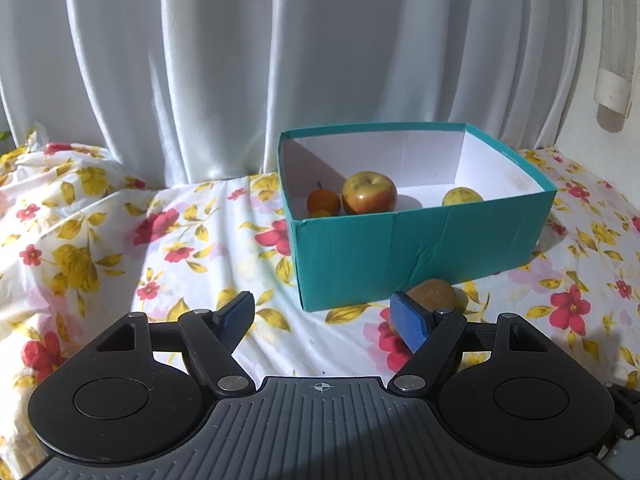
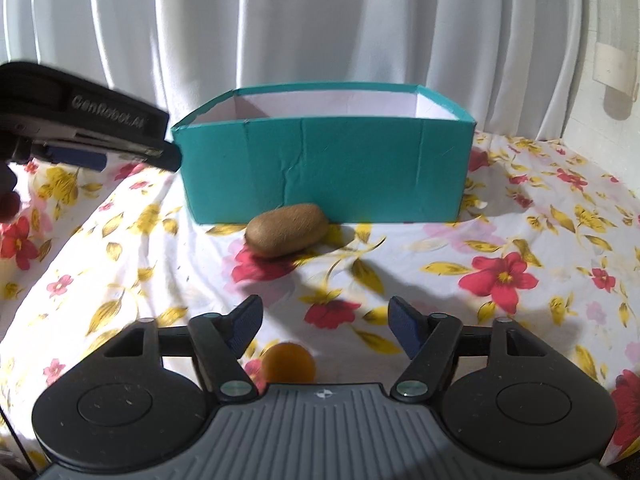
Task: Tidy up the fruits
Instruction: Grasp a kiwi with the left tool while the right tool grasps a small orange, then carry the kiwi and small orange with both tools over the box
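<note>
The box [image 1: 420,248] is teal outside and white inside. In it sit a red-yellow apple [image 1: 369,193], an orange fruit [image 1: 323,201] and a yellow-green one [image 1: 462,196]. Before it lies a brown kiwi [image 2: 286,230] on a white cloth [image 2: 500,272] with red flowers and yellow leaves.

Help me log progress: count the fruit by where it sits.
In the box: 4 (apple, yellowish fruit, two small orange fruits)
On the cloth: 2 (kiwi, orange fruit)
Total: 6
</note>
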{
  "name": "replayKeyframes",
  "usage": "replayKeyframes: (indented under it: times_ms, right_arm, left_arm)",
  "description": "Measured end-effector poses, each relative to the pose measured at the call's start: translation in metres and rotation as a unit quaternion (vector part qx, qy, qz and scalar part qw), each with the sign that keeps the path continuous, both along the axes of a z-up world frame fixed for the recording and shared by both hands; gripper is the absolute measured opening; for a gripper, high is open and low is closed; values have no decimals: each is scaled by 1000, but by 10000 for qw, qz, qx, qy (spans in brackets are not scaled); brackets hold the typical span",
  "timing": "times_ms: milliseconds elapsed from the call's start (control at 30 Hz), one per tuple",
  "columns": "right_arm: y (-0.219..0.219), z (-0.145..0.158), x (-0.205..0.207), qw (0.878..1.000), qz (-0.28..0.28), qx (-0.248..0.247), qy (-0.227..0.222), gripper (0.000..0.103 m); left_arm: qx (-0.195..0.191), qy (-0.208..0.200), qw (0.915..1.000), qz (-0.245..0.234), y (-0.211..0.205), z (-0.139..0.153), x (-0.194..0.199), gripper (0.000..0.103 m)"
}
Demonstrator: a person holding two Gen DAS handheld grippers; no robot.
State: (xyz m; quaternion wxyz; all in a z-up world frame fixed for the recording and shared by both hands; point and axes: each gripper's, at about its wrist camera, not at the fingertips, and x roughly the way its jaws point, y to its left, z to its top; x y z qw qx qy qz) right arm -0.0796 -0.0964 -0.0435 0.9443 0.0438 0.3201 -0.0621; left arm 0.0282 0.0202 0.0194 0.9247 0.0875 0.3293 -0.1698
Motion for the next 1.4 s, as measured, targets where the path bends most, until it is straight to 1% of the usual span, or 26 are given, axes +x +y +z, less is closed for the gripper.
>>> replayKeyframes:
  times_ms: [33,100,167,200,233,300,467,600,767,867,900,1133,1200,1300,1333,1400]
  right_arm:
    - [2,-2,0,9999,73,35,67,46]
    - [5,-6,-1,9996,213,117,161,40]
    - [7,-9,0,9990,335,163,253,39]
    - [8,-11,1,9986,384,188,321,32]
    - [8,-14,1,9982,398,226,389,31]
    - [6,-17,0,9979,394,300,408,30]
    - [0,-18,0,9983,317,278,396,30]
    - [-11,-18,1,9988,152,273,383,30]
    - [-28,-20,7,9990,-31,259,353,30]
    - [-38,-20,13,9992,-79,224,333,30]
    - [-42,-20,15,9992,-110,223,325,30]
    - [-58,-22,28,9993,-115,217,279,30]
    - [-60,-22,30,9994,-104,211,270,30]
    - [-63,-23,32,9994,-98,224,256,30]
    - [-64,-23,33,9994,-93,219,249,30]
    - [-64,-24,34,9995,-77,206,235,30]
  left_arm:
    - [4,13,10000,-2,0,0,-1,80]
    - [22,28,10000,-11,0,-2,-1,80]
    - [51,58,10000,-14,-2,-4,-1,80]
    - [57,79,9999,-29,-2,-5,-1,80]
    - [63,94,9999,-35,-3,-5,-1,80]
    - [94,127,9999,-57,-5,-8,0,80]
    - [151,168,9996,-189,-15,-15,1,80]
    - [222,273,9989,-322,-30,-25,3,79]
    - [282,293,9978,-525,-55,-41,11,79]
    - [406,286,9968,-627,-72,-55,18,77]
    - [455,346,9963,-649,-76,-59,21,75]
    - [569,677,9933,-749,-96,-84,38,68]
    - [539,760,9928,-758,-99,-89,43,67]
    - [439,738,9934,-760,-102,-90,46,67]
    - [407,741,9932,-804,-103,-91,46,65]
    - [409,734,9929,-837,-105,-90,46,64]
